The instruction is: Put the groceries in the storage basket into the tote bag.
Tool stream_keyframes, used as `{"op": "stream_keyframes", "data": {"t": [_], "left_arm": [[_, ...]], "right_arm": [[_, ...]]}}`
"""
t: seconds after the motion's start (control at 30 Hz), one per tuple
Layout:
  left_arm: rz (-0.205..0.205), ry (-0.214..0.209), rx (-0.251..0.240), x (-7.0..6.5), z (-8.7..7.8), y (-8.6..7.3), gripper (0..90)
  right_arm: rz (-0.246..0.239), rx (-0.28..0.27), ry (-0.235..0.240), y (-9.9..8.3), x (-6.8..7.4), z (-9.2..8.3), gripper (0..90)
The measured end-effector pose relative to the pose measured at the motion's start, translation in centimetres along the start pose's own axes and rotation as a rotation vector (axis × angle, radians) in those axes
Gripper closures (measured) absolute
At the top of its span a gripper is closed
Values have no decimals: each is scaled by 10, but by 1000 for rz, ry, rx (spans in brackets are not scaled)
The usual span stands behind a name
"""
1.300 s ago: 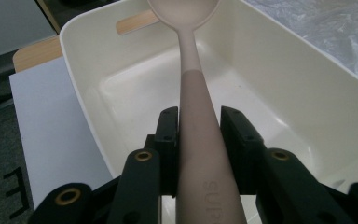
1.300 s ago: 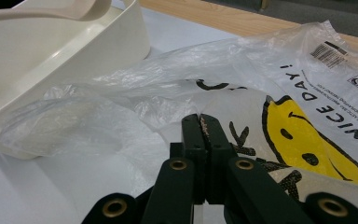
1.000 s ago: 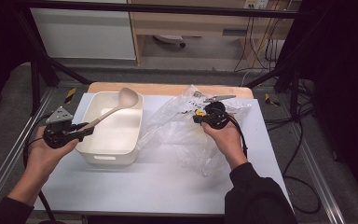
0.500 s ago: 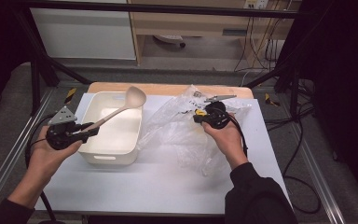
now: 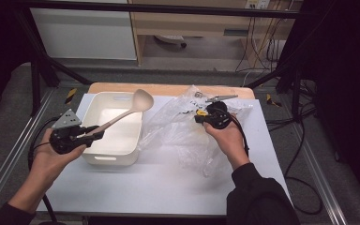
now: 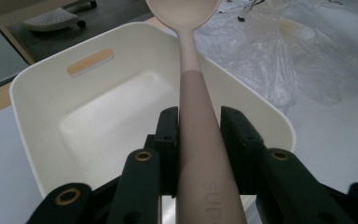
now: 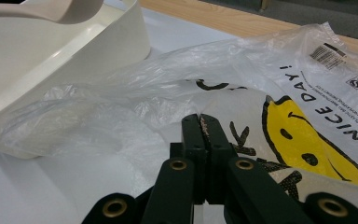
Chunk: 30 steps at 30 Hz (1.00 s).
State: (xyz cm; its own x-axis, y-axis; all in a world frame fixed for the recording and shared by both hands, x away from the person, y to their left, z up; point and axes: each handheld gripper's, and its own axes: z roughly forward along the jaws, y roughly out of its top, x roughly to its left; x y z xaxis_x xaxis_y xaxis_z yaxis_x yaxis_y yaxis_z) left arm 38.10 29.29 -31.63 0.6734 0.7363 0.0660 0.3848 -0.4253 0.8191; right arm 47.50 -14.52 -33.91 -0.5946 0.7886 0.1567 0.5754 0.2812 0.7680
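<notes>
My left hand (image 5: pixel 47 157) comes in from the near edge, forearm angled toward the table's left side, carrying the left gripper (image 5: pixel 93 135) roughly level and pointing toward the far right. Its jaws are clamped on the lower handle of a beige ladle (image 6: pixel 193 93); in the left gripper view the pads press both sides of the handle, which runs straight out between them. The handle slants up and away over the white bin (image 5: pixel 96 159), and the ladle's bowl (image 5: pixel 143 99) hangs above the bin's far right corner, clear of the rim. The bin sits on the white table (image 5: pixel 159 187) just ahead of my left hand; its inside is bare, with a slot handle in the far wall. My right hand (image 5: pixel 225 138) reaches farther in, wrist bent, holding the right gripper (image 5: pixel 201 118) low over a crumpled clear plastic bag (image 5: pixel 178 133). In the right gripper view those jaws are pressed fully together at the tips, resting against the bag's film; whether they pinch it I cannot tell. The bag (image 7: pixel 307 84) bears a yellow smiley print and lies just beside the bin's right wall.
</notes>
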Motion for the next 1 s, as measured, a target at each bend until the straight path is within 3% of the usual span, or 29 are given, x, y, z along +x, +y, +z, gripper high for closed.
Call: {"op": "stream_keyframes", "data": {"t": [0.63, 1.0], "left_arm": [[-10, -85, -22, -22, -6, -3, 686], [9, -145, -24, -45, -8, -9, 686]], "right_arm": [[-7, 10, 3, 5, 3, -1, 900], [-16, 11, 1, 15, 6, -2, 900]]}}
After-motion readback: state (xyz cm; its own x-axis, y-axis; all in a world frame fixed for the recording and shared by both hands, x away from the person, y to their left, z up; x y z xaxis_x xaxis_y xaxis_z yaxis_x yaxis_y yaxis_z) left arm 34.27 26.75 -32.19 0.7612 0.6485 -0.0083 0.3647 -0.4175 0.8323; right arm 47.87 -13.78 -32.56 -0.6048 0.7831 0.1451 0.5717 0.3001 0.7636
